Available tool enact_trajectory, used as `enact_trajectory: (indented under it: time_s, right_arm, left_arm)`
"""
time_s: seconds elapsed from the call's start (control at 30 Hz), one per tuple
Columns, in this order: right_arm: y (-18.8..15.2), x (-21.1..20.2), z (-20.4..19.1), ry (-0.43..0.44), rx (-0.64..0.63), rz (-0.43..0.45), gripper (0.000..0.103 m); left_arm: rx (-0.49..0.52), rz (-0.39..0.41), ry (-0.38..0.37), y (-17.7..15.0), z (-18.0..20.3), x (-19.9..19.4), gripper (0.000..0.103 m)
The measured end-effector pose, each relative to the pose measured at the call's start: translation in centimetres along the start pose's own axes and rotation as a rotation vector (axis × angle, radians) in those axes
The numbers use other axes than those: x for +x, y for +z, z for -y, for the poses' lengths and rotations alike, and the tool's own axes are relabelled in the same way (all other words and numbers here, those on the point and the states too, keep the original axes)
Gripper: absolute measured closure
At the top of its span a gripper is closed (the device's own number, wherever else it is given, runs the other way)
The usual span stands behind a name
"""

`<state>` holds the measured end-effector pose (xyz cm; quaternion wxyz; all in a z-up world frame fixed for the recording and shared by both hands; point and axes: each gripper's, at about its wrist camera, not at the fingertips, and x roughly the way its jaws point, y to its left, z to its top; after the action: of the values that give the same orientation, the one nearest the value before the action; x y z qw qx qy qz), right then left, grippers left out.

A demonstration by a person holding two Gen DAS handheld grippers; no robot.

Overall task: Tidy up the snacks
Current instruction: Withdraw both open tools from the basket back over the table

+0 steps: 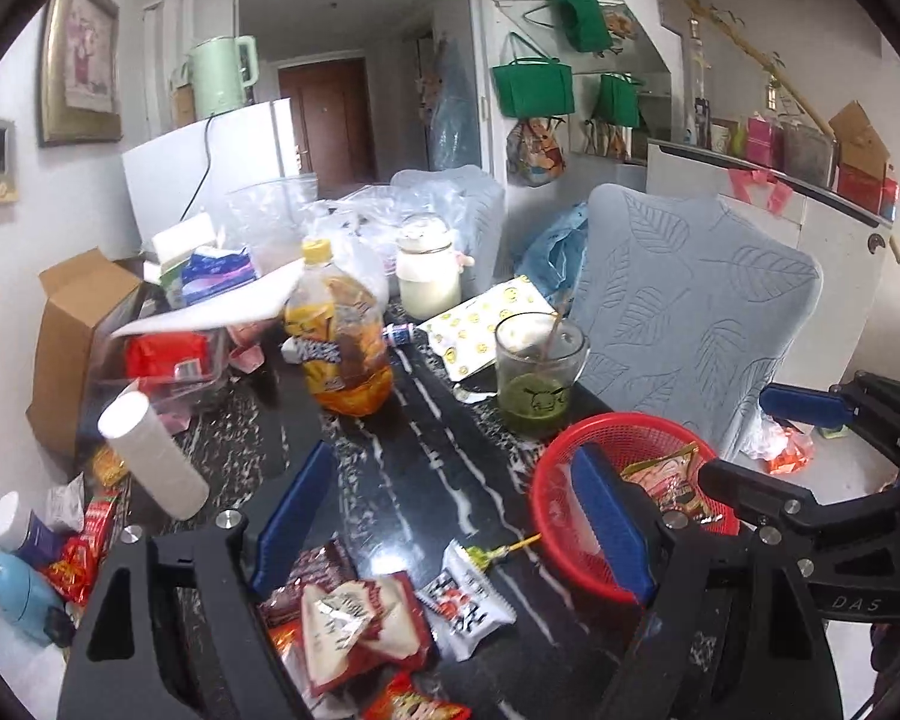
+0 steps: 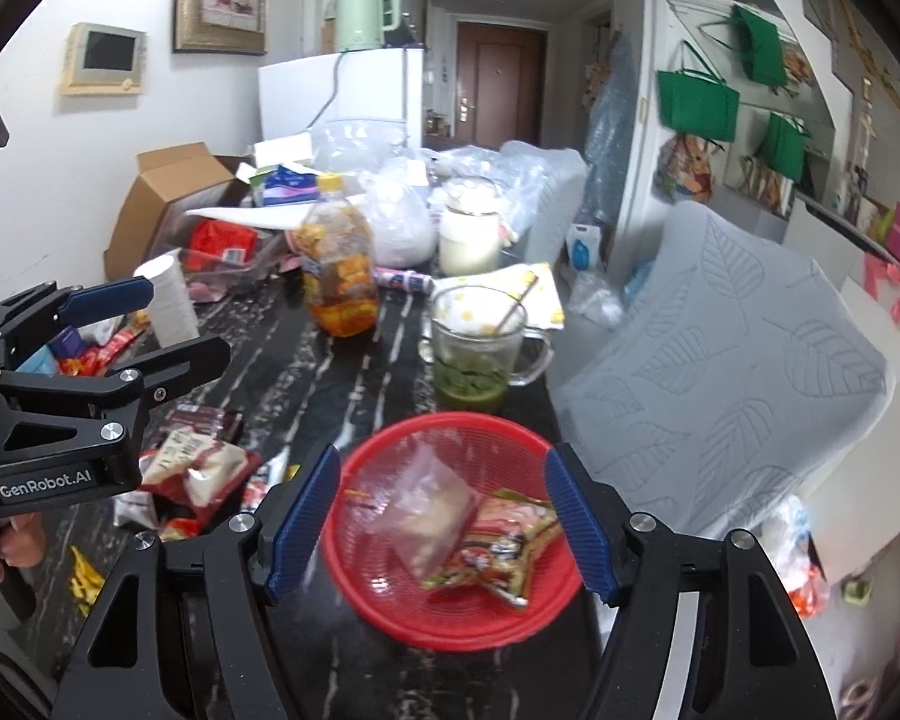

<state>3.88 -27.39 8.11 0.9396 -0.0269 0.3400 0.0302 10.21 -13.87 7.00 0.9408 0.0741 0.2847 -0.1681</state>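
A red mesh basket (image 2: 384, 612) sits on the black marble table (image 1: 438, 438) near its right edge; it also shows in the left wrist view (image 1: 570, 450). It holds a clear bag (image 2: 432, 510) and a red-green snack packet (image 2: 498, 546). My right gripper (image 2: 444, 516) is open and empty above the basket. My left gripper (image 1: 450, 516) is open and empty above loose snacks: a red-white packet (image 1: 354, 630), a white packet (image 1: 468, 600) and a dark red one (image 1: 318, 570).
A juice bottle (image 1: 342, 342), a glass mug with green drink (image 1: 537, 372), a white jar (image 1: 429, 276), a paper roll (image 1: 150, 456) and a clear box with a red pack (image 1: 162, 360) crowd the table. A grey chair (image 1: 696, 312) stands right.
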Motion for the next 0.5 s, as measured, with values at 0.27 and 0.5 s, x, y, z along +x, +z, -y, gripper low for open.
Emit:
enact_trajectory:
  time_s: [0.27,0.5]
  right_arm:
    - [-0.6,-0.9,-3.3,0.040,-0.041,0.015,0.032]
    - [-2.0,-1.3,-6.2,0.096,-0.077,0.010,0.032]
  left_arm:
    - [-0.014,-0.017,0.010,-2.5,-2.2,-2.3,0.022]
    - [-0.026,-0.023,-0.009,-5.1,-3.6,-4.4,0.022]
